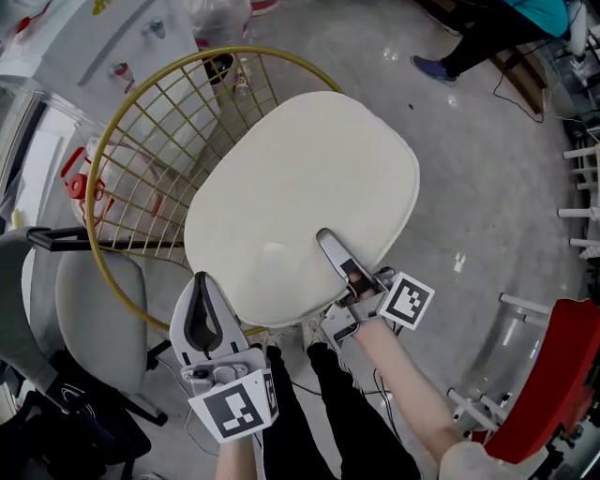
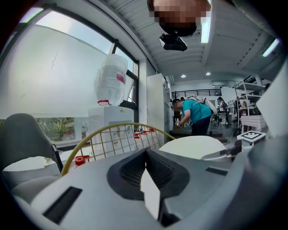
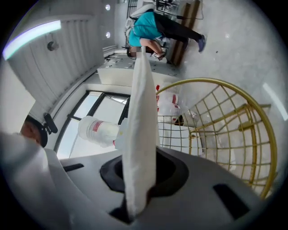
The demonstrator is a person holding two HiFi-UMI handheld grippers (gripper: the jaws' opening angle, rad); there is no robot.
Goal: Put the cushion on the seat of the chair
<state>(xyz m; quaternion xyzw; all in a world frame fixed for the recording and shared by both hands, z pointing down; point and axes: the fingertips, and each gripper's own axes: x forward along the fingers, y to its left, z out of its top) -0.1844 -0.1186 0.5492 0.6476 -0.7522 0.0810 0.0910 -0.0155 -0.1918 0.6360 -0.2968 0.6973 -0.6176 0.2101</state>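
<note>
The cream cushion (image 1: 300,187) hangs flat over the gold wire chair (image 1: 141,178), covering most of its seat. My right gripper (image 1: 330,246) is shut on the cushion's near edge, and in the right gripper view the cushion (image 3: 141,126) runs edge-on from between the jaws (image 3: 139,179). My left gripper (image 1: 200,281) sits at the cushion's near left edge. In the left gripper view its jaws (image 2: 145,155) meet at the tips with a cream sliver pinched between the pads. The rest of the cushion (image 2: 191,146) lies off to the right there, with the chair's wire back (image 2: 112,134) behind.
A grey office chair (image 1: 89,319) stands close on the left and a red chair (image 1: 553,375) at the lower right. A person in a teal top (image 1: 497,28) is at the far right. A water dispenser bottle (image 2: 111,81) stands by the window.
</note>
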